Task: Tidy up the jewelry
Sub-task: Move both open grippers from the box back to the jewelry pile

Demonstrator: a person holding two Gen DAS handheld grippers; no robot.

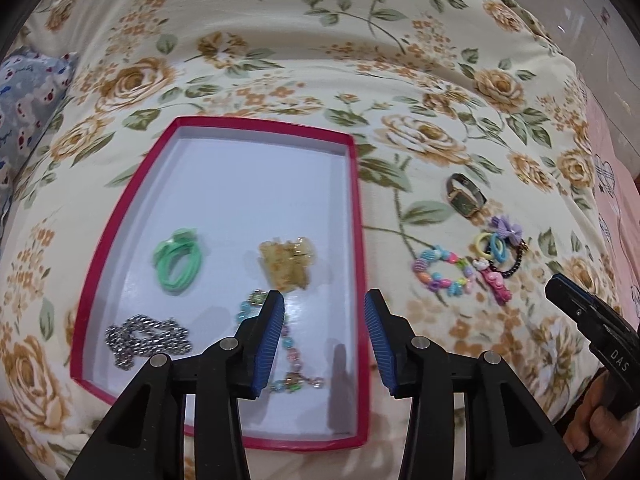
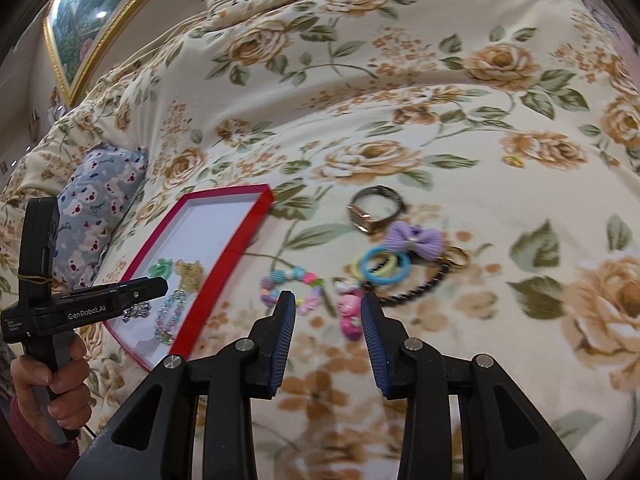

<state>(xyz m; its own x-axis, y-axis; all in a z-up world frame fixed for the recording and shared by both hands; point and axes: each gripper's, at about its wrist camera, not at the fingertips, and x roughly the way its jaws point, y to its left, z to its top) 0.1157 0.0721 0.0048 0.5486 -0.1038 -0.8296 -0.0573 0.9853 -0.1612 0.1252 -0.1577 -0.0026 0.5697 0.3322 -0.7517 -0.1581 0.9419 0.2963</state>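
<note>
While the red-rimmed box (image 1: pixel 357 216) lies on the floral bed cover (image 1: pixel 280 60), it holds, from left to right, a silver chain (image 1: pixel 148 340), a green hair tie (image 1: pixel 178 266), a beaded bracelet (image 1: pixel 288 344) and a gold clip (image 1: pixel 286 264). Above it the left claw (image 1: pixel 325 340) hangs open, gripping nothing. Right of the box lie a bead bracelet (image 2: pixel 288 284), a pink charm (image 2: pixel 349 314), coloured hair ties (image 2: pixel 382 266), a purple bow (image 2: pixel 416 240) and a watch (image 2: pixel 374 208). The right claw (image 2: pixel 328 340) is open and empty too.
</note>
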